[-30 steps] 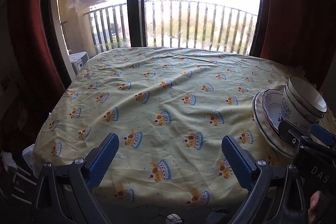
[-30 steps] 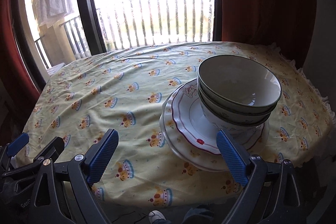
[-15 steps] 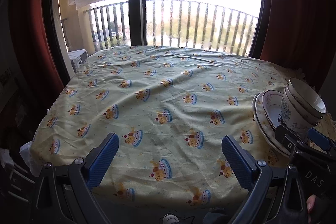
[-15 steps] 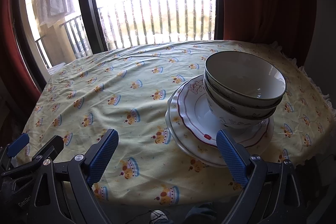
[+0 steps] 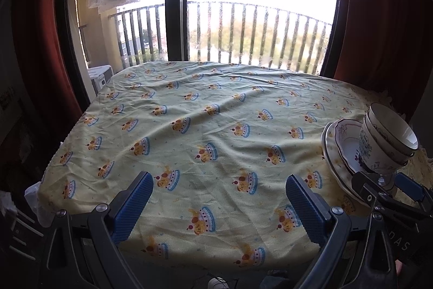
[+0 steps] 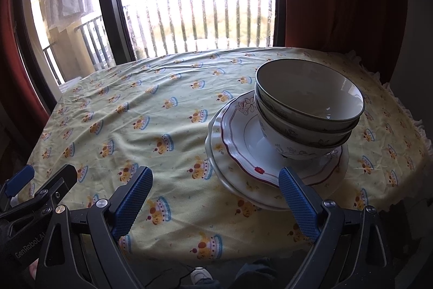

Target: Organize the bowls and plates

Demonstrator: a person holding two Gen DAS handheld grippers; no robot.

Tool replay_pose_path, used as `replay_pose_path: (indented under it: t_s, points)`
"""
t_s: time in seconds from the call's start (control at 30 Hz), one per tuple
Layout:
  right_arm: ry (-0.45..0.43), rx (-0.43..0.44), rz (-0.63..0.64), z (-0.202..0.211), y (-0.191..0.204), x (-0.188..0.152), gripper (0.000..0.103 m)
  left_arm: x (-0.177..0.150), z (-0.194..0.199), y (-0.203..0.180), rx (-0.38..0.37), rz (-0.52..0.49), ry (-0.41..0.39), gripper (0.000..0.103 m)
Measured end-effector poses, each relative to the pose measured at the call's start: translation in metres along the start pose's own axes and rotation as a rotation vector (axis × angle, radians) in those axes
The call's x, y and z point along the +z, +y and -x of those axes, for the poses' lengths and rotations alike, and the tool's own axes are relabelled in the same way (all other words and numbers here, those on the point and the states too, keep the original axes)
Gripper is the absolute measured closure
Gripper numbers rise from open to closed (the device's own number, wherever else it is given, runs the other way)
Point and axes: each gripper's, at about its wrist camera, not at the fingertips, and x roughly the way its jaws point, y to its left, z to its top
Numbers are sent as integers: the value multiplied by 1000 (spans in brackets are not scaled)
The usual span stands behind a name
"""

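three white ceramic bowls with dark rims [image 6: 308, 110] sat nested on a pile of white scalloped plates, the top one edged in red [image 6: 243, 151], toward the near right of the counter under its yellow crown-print cloth [image 6: 140, 110]. both tools hung wide open and empty off the near edge: the right tool [image 6: 213, 197] faced the pile, its right finger just before the plate rim, while the left tool [image 5: 220, 205] looked over bare cloth well left of the crockery. everything appeared already gathered in one stack, so the step in hand looked like either a start or a finish. if work remained, the next move would call for the right tool closing on the top bowl's rim without rocking the stack.
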Motion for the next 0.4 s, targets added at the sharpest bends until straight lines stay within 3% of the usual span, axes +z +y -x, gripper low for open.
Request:
replay_pose_path:
  t_s: [0.4]
  points:
    - [13, -6, -3, -1, -1, -2, 7, 0, 0, 0, 4, -7, 6, 0]
